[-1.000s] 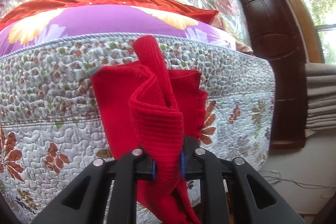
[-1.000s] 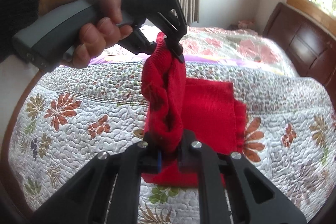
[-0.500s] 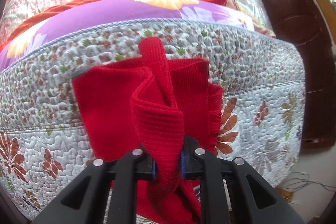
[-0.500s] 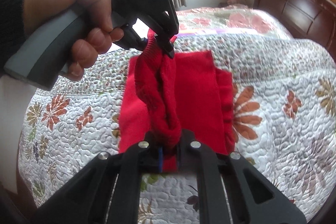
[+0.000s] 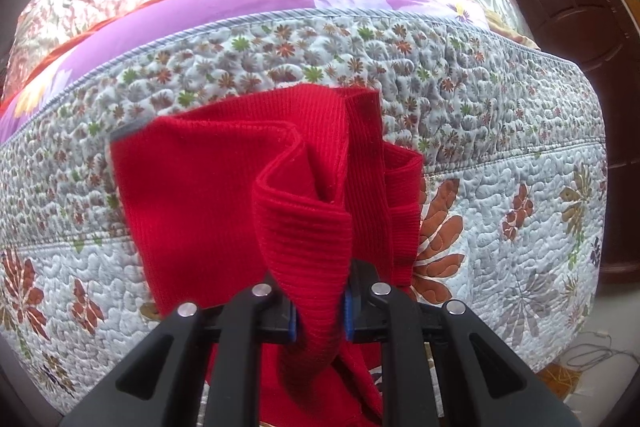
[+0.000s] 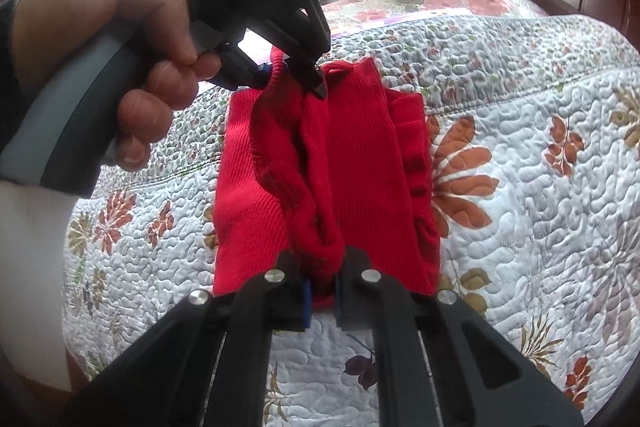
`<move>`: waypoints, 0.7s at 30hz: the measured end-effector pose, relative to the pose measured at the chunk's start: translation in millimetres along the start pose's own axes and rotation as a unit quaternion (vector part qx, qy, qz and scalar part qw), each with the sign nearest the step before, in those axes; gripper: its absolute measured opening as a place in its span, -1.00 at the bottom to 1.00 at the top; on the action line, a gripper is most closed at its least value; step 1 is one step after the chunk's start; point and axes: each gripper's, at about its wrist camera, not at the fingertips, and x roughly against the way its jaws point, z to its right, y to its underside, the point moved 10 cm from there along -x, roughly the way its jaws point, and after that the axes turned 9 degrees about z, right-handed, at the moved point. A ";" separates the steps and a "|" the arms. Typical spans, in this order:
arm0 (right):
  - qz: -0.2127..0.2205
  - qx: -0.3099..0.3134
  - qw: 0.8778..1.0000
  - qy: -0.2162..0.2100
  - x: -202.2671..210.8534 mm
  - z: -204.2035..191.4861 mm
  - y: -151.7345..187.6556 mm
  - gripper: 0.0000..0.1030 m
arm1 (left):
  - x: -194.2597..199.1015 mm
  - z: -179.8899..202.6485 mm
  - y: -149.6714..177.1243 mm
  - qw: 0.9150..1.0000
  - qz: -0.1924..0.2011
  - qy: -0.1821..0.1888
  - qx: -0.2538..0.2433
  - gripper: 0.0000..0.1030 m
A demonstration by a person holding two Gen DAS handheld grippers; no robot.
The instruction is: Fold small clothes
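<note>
Laying the fold on the quilt

Both my left gripper (image 5: 319,311) and right gripper (image 6: 320,297) clamp the red knit garment (image 6: 360,187); I should lower evenly, edges aligned, before releasing.

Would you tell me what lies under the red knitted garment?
The floral quilt on the bed shows around the red knitted garment, so it presumably lies beneath; the garment hides whatever lies directly under it.

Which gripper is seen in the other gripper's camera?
The left gripper: the right wrist view shows it, hand-held, clamping the red garment's far end.
</note>
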 end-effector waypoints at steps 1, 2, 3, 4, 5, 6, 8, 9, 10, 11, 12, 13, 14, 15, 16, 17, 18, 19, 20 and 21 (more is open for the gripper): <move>0.001 -0.005 1.000 -0.003 1.4 1.3 -0.1 -0.88 | 0.2 2.4 0.2 1.000 0.001 -0.001 0.001 -0.70; 0.000 -0.009 1.000 -0.004 2.3 2.2 0.0 -0.88 | 0.3 4.7 0.6 1.000 0.002 -0.002 0.003 -0.70; -0.001 -0.015 1.000 -0.006 2.8 4.6 0.6 -0.88 | -0.1 7.1 1.2 1.000 0.004 -0.005 0.003 -0.70; -0.003 -0.020 1.000 -0.009 2.8 6.4 1.6 -0.88 | -1.6 8.4 1.5 1.000 0.003 -0.008 0.004 -0.70; -0.005 -0.026 1.000 -0.014 2.1 8.4 2.8 -0.88 | -3.6 9.3 1.9 1.000 0.003 -0.010 0.006 -0.70; -0.009 -0.034 0.999 -0.019 0.8 10.8 4.0 -0.88 | -6.2 9.7 2.2 1.000 0.002 -0.013 0.009 -0.70; -0.018 -0.055 0.998 -0.027 -2.8 19.2 8.2 -0.88 | -12.2 10.7 2.6 1.000 0.000 -0.019 0.018 -0.70; -0.021 -0.062 0.997 -0.029 -3.9 22.5 9.6 -0.88 | -15.7 11.6 3.4 1.000 -0.002 -0.021 0.021 -0.70; -0.026 -0.072 0.997 -0.033 -6.3 27.0 11.6 -0.88 | -18.2 11.9 3.9 0.999 -0.002 -0.022 0.023 -0.70; -0.031 -0.079 0.996 -0.038 -8.8 30.0 13.3 -0.88 | -21.3 12.8 4.3 0.999 -0.002 -0.026 0.025 -0.70; -0.034 -0.086 0.995 -0.042 -10.6 33.0 14.3 -0.88 | -23.8 13.7 4.8 0.999 -0.003 -0.027 0.028 -0.70; -0.039 -0.096 0.993 -0.049 -12.5 36.9 15.7 -0.88 | -26.1 15.3 5.3 0.999 -0.003 -0.029 0.031 -0.70; -0.042 -0.103 0.992 -0.054 -13.7 40.3 16.7 -0.88 | -27.8 17.0 5.4 0.999 -0.003 -0.031 0.032 -0.70; -0.043 -0.106 0.992 -0.057 -14.2 42.3 17.2 -0.88 | -30.2 19.0 5.3 0.999 -0.002 -0.036 0.032 -0.70; -0.045 -0.113 0.991 -0.062 -15.0 45.0 18.2 -0.88 | -32.5 20.3 5.5 0.999 -0.003 -0.040 0.033 -0.70; -0.050 -0.122 0.989 -0.069 -16.8 47.7 19.2 -0.88 | -35.2 21.4 5.7 0.998 -0.003 -0.044 0.034 -0.70; -0.053 -0.133 0.987 -0.076 -18.0 49.8 20.4 -0.88 | -37.7 22.1 5.8 0.998 -0.003 -0.048 0.037 -0.70; -0.056 -0.144 0.985 -0.081 -19.5 53.3 22.1 -0.88 | -40.9 22.7 6.1 0.998 -0.004 -0.054 0.037 -0.70; -0.058 -0.150 0.983 -0.085 -20.9 55.2 23.6 -0.88 | -43.5 23.4 6.3 0.998 -0.003 -0.059 0.038 -0.70; -0.061 -0.158 0.982 -0.089 -22.8 57.9 25.5 -0.88 | -45.6 23.8 6.1 0.997 -0.002 -0.064 0.038 -0.70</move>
